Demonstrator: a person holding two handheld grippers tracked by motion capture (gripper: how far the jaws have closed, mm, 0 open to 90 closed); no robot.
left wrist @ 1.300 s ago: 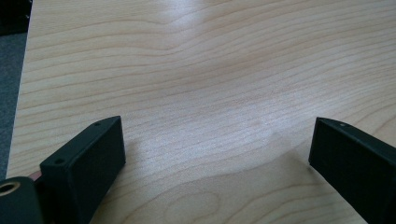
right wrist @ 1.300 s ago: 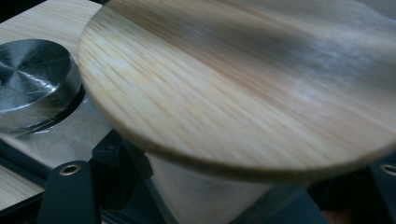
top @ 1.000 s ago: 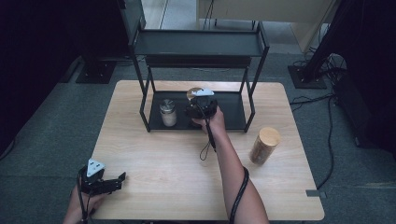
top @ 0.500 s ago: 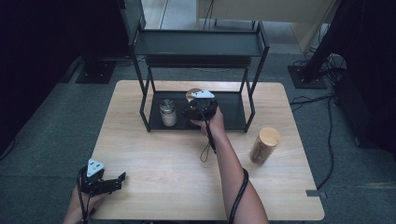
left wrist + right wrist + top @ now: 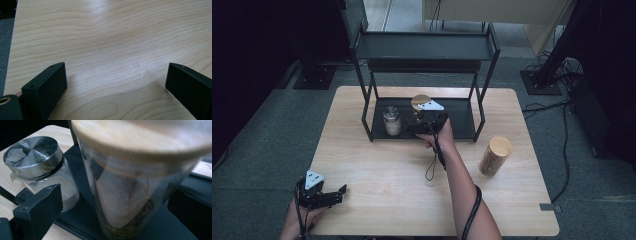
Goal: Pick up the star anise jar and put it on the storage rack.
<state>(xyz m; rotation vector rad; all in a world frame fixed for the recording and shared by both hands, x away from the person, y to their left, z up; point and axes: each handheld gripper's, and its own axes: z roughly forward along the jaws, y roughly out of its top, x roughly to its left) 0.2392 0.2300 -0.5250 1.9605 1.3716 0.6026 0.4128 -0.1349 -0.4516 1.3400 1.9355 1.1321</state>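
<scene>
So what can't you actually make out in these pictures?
- Wood-lid jar, right gripper view: top cut off by the frame, contents blurred.
- Same jar, high view: body hidden behind the right tool.
- Steel-lid jar, high view: too small to tell its contents.
- Rack, high view: upper shelf hides what lies below its back.

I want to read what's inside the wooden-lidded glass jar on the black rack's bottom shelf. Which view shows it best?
The right gripper view: the wooden-lidded glass jar stands close, between the open jaws of the right hand-held gripper, with pale and brownish contents visible, though blurred. In the high view, little more than its round lid shows. The left gripper view looks at bare tabletop.
</scene>
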